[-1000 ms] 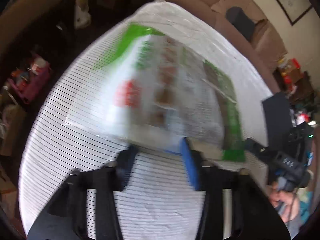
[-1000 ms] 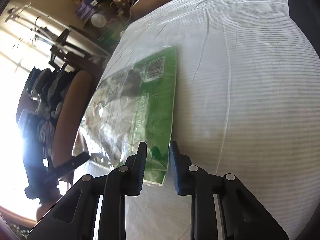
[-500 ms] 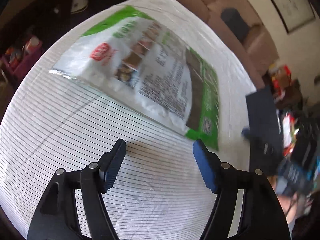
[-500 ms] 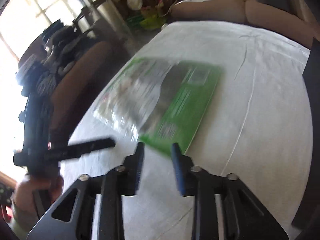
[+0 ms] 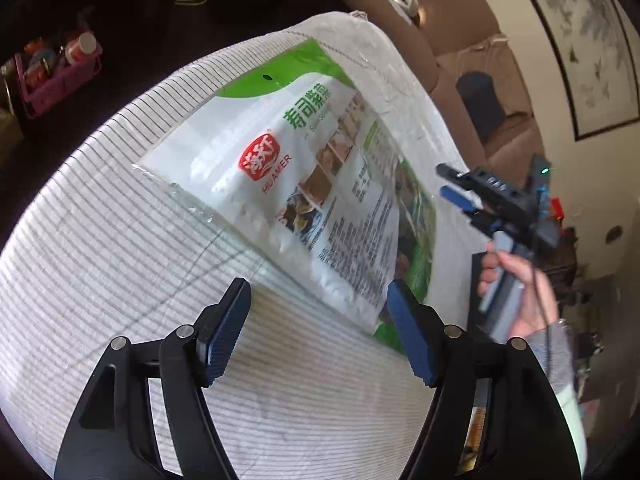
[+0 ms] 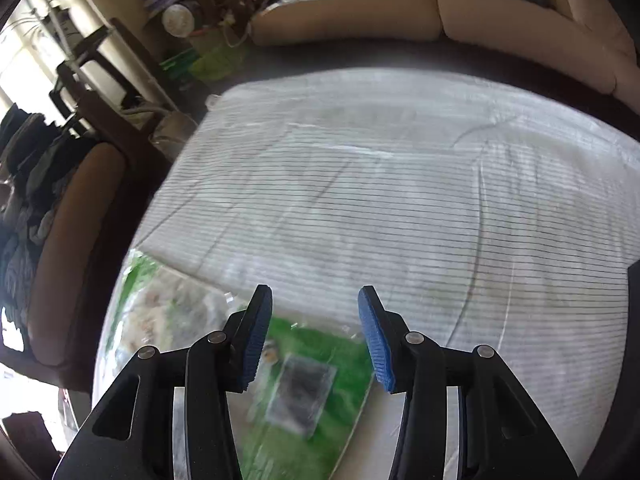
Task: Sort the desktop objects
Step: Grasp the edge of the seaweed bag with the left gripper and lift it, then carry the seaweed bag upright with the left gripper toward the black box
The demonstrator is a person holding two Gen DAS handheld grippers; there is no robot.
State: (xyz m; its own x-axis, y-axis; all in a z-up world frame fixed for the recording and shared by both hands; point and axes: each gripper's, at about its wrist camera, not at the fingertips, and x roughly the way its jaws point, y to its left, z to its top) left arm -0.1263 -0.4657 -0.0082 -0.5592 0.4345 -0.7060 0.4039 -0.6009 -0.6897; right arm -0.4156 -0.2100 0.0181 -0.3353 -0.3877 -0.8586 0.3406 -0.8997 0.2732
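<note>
A flat green-and-white seaweed bag with a red logo lies on the striped white tablecloth. My left gripper stands open just short of the bag's near edge, and its pads touch nothing. To the right of the bag a hand holds my right gripper above the cloth. In the right wrist view the right gripper hovers over the bag's green end. Its jaws are opening with nothing pressed between them.
Tan sofas curve round the far side of the table. A pink basket of bottles sits on the floor at the left. A dark flat object lies at the table's right edge. Striped cloth stretches beyond the bag.
Both grippers let go of the bag and opened. It now lies flat on the cloth. The left gripper drew back from it, and the right gripper swung away to face the sofa.
</note>
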